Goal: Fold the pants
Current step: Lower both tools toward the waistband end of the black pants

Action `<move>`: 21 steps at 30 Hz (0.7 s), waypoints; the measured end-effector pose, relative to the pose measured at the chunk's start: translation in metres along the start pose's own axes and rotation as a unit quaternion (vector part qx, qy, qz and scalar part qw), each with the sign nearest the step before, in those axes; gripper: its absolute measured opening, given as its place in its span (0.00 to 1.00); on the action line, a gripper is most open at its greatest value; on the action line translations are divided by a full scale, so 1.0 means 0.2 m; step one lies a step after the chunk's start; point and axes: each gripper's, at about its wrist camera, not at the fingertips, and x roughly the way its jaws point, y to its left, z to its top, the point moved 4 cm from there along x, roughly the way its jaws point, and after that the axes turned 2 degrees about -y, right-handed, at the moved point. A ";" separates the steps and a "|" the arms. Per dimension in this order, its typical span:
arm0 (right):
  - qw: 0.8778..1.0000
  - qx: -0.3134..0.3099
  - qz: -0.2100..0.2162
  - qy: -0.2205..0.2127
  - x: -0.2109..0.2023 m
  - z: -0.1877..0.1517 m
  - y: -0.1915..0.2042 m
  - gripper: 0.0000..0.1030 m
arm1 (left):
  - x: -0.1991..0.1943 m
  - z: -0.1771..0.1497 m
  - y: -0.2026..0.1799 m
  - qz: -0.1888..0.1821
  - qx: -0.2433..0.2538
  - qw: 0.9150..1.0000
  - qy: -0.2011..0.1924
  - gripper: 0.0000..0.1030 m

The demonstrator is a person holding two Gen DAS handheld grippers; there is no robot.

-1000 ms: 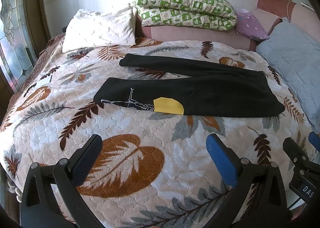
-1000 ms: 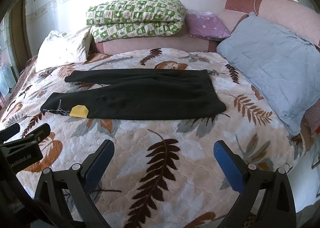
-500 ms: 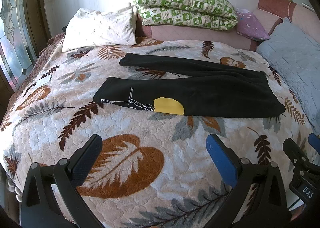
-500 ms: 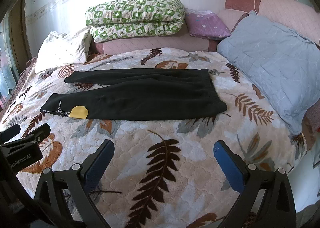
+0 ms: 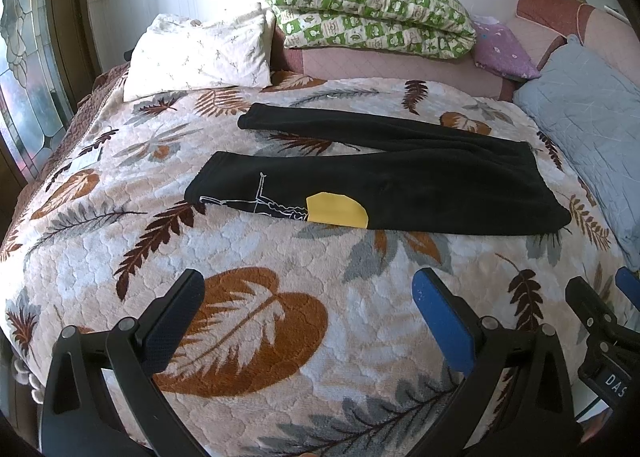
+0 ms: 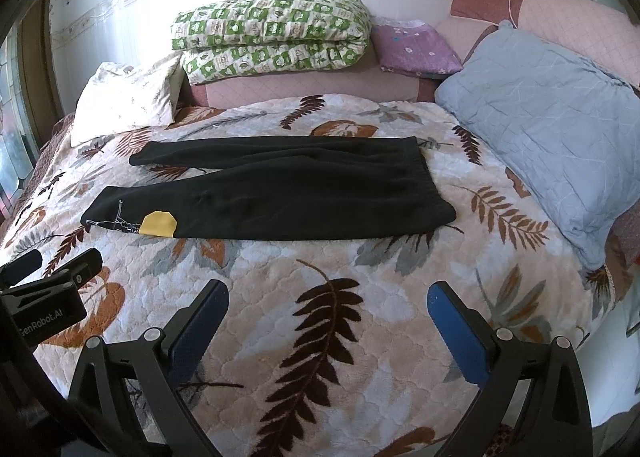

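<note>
Compared with a second ago basically nothing has moved on your end: the pants (image 5: 384, 181) lie in the same spot and both tongs hang at the same height over the near edge of the bed, with only a tiny drift in framing. Your left gripper (image 5: 306, 297) has its jaws spread wide with nothing between them, and your right gripper (image 6: 328, 303) is the same, wide apart and empty. The pants sit well ahead of both tongs, flat on the bedspread (image 5: 248, 257), unfolded, legs pointing off to your left and the waistband to the right, the two legs splayed in a narrow V. They look like soft matte black fleece, with a thin white line drawing and a yellow patch (image 5: 337, 210) near the cuff of the closer leg. The bedspread under your fingers is plush and quilted in a bubbly pattern, cream with big brown and grey leaves. Past the pants there's a white pillow (image 5: 200, 51) to the left, a puffy green checked quilt (image 6: 270, 35) folded on the pink padded headboard, a small purple pillow (image 6: 416, 49), and a crinkly blue pillow (image 6: 552, 129) off to the right of your right tongs.
</note>
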 end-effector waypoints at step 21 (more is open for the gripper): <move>0.993 0.083 0.082 0.010 0.30 0.42 -0.41 0.97 | 0.32 0.43 0.08 -0.001 0.012 0.997 0.082 1.00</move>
